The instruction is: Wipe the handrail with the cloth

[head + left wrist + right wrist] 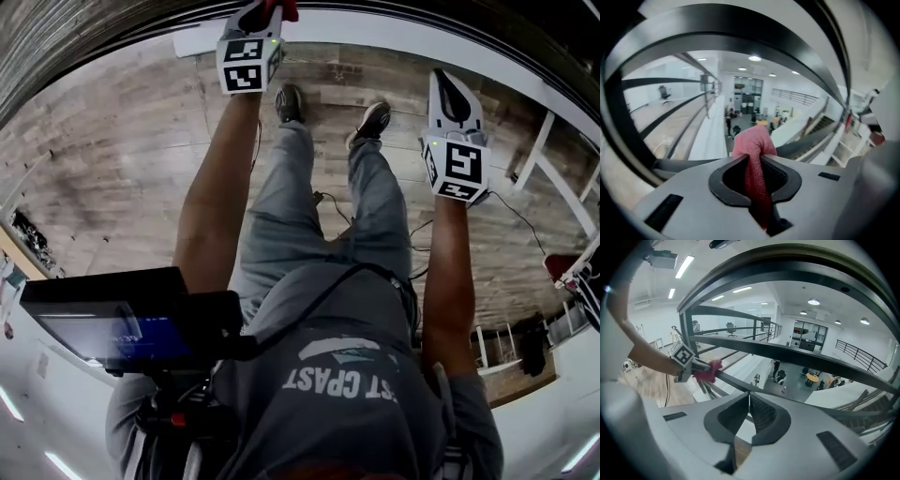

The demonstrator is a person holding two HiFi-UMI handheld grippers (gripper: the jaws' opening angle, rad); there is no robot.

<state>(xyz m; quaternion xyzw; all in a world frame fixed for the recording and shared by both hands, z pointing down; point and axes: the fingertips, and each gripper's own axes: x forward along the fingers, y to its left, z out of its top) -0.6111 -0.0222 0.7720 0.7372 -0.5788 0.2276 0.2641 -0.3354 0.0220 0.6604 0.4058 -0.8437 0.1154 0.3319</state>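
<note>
Fingers (725, 182) of my left gripper (752, 159) are pinched shut on the red cloth (751, 143), which bunches out past their tips. Under me spreads the wooden floor (112, 169). Ahead, the dark handrail (811, 361) curves across, with lower rails beneath it. From my right gripper view, the cloth sits against one of those rails. My right gripper (749, 398) points toward the handrail, jaws closed together on nothing. My shoes (289, 101) stand by the railing's base.
</note>
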